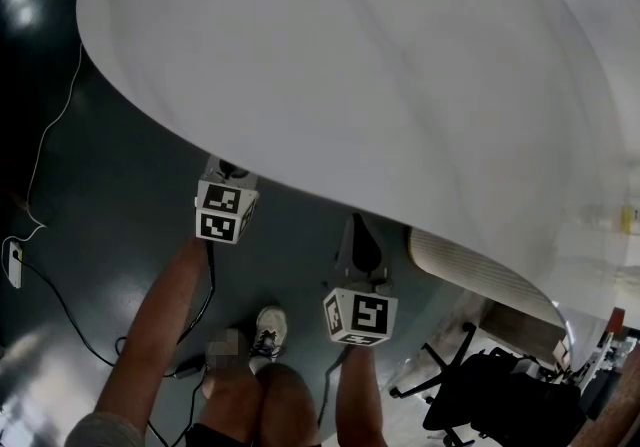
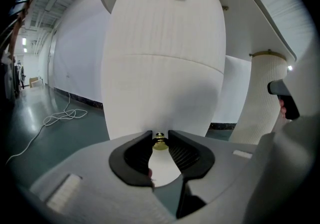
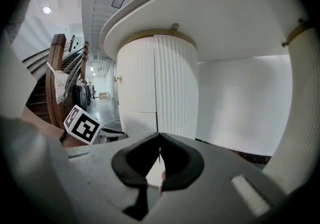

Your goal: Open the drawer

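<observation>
Pinching the small brass knob [image 2: 160, 143] of the white ribbed lower drawer [image 2: 160, 97], the left gripper [image 2: 160, 136] had its hold. Drawer front sat flush, pull not yet made. The right gripper [image 3: 159, 140] hung empty, jaws pressed together.

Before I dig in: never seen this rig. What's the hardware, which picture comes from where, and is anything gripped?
There is no robot here: a person holds a two-jaw tool in each hand. The head view looks down from the person's head onto a white tabletop, bare in the part shown, with both arms below its edge. The other two pictures come from cameras riding on the tools. The left hand-held gripper has its jaws closed on a small brass knob on the lower drawer front of the white cabinet under the table. The right hand-held gripper has its jaws together and holds nothing.
</observation>
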